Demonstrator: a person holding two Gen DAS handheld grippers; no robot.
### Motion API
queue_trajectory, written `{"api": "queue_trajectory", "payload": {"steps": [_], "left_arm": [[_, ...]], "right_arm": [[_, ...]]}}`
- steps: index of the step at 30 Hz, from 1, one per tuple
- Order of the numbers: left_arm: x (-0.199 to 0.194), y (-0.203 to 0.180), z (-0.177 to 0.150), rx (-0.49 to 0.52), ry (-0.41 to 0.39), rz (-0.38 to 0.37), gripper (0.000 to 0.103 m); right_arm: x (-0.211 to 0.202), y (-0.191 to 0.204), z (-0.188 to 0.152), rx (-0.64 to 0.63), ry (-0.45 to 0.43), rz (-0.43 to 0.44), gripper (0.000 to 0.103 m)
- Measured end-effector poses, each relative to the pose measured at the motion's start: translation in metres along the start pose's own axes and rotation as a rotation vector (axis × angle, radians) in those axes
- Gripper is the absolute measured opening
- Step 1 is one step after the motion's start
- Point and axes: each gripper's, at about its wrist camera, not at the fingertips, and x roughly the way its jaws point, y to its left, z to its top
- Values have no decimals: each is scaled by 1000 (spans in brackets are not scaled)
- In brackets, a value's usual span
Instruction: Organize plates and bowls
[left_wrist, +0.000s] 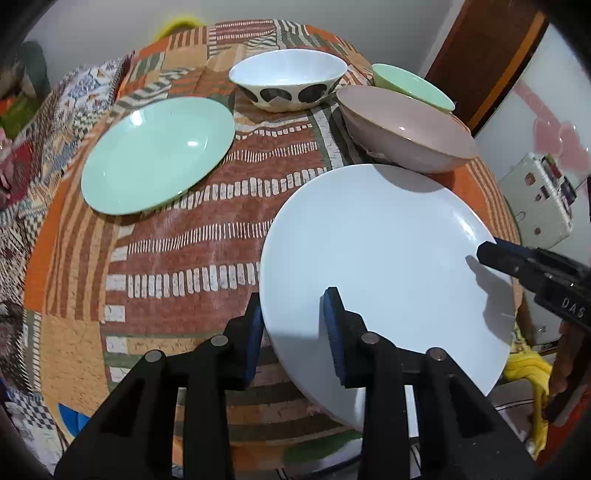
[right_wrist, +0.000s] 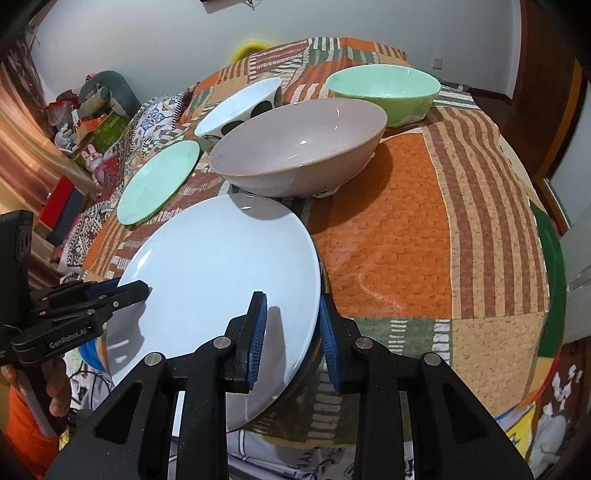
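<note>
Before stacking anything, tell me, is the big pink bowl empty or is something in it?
Empty. The pink bowl shows only bare glazed interior in the right wrist view; it stands upright on the tablecloth.

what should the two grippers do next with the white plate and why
Probably lift the white plate level and carry it toward the green plate for stacking. The left gripper and right gripper each straddle its rim on opposite sides, and its far edge sits close under the pink bowl.

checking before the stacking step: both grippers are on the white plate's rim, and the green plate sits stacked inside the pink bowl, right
Not quite. Both grippers, left and right, straddle the white plate's rim, but the green plate lies flat on the tablecloth, apart from the pink bowl, which is empty. Both wrist views show this.
</note>
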Motion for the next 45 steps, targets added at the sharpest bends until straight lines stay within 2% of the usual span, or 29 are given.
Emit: {"api": "queue_trajectory", "payload": {"steps": [3,8,15,16,22,28,33,36,38,41,45], "left_arm": [[2,5,0,-21,6,-25,33],[2,1,0,-6,0,-7,33],[1,6,-2,-23,-5,-35,33],[0,5,-2,-17,-8,-30,33],[-13,3,-3,20,-52,26,33],[-43,18,0,-11,-125,34,35],[-75,28,6,-21,-219,73,36],[-94,38,12,-39,-284,99,46],[-107,46,17,-46,-331,124,47],[-118,56,25,-53,-366,149,49],[-126,76,36,-83,-400,182,59]], "right_arm": [[0,0,0,-3,-4,1,27],[2,3,2,-21,-11,-20,27],[3,4,3,-42,-11,-28,29],[3,4,2,-45,-10,-33,34],[-2,6,3,-61,-4,-29,39],[-21,17,9,-97,-65,-43,51],[-35,35,20,-145,-124,-34,53],[-39,49,30,-170,-157,-15,54],[-42,59,38,-184,-183,4,54],[-44,76,49,-211,-222,29,58],[-39,100,64,-264,-257,45,61]]}}
